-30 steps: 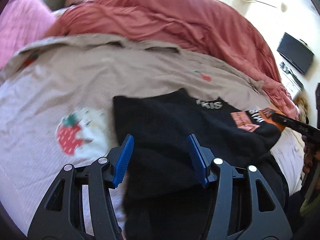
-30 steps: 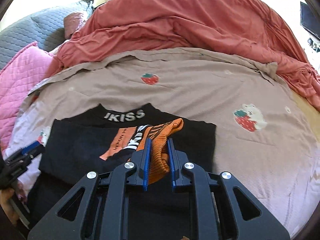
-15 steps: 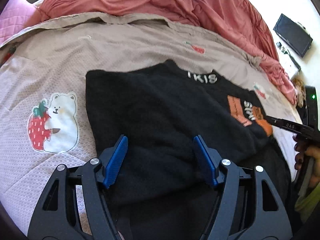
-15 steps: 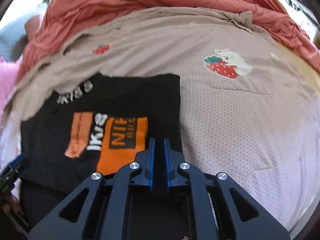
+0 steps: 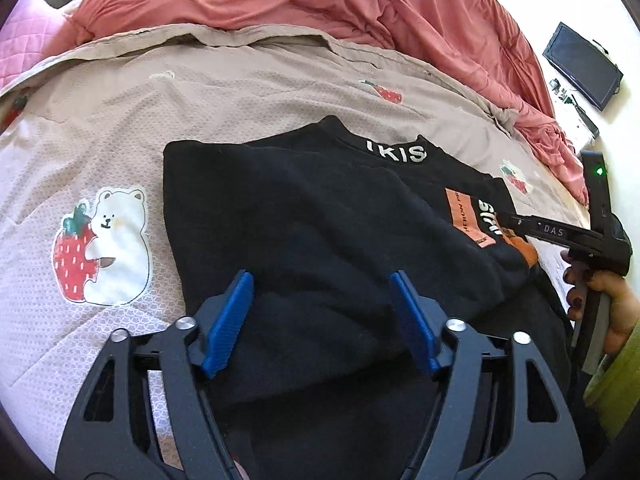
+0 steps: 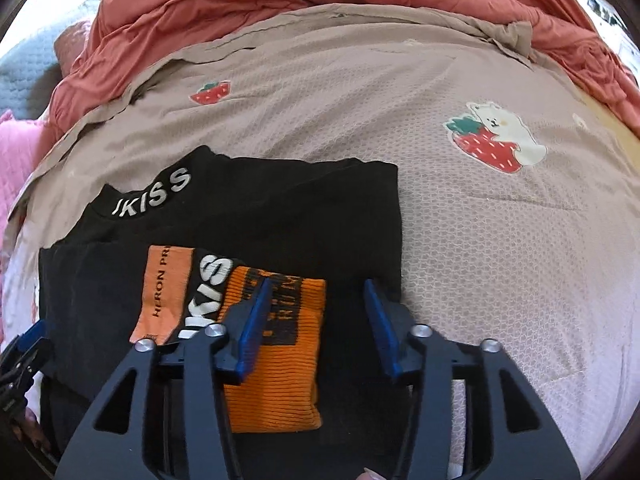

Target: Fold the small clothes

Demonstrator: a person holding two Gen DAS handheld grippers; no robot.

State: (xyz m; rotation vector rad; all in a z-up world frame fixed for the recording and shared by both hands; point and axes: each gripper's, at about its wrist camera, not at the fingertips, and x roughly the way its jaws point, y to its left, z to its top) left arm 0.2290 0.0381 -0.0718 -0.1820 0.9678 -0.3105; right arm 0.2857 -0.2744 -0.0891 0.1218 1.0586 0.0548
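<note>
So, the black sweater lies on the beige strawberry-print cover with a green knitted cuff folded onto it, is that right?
Not quite: the knitted cuff is orange, not green, as the right wrist view shows. The black sweater does lie on the beige strawberry-print cover.

I am holding my right gripper [image 6: 317,284] low over the folded black sweater [image 6: 280,216], my blue fingers [image 6: 256,320] standing wide apart with the orange ribbed cuff [image 6: 280,380] lying between them, unpinched. The sweater is lying on the beige strawberry-print bed cover [image 6: 480,240], and a red duvet [image 6: 280,0] is bunching up behind it.
</note>
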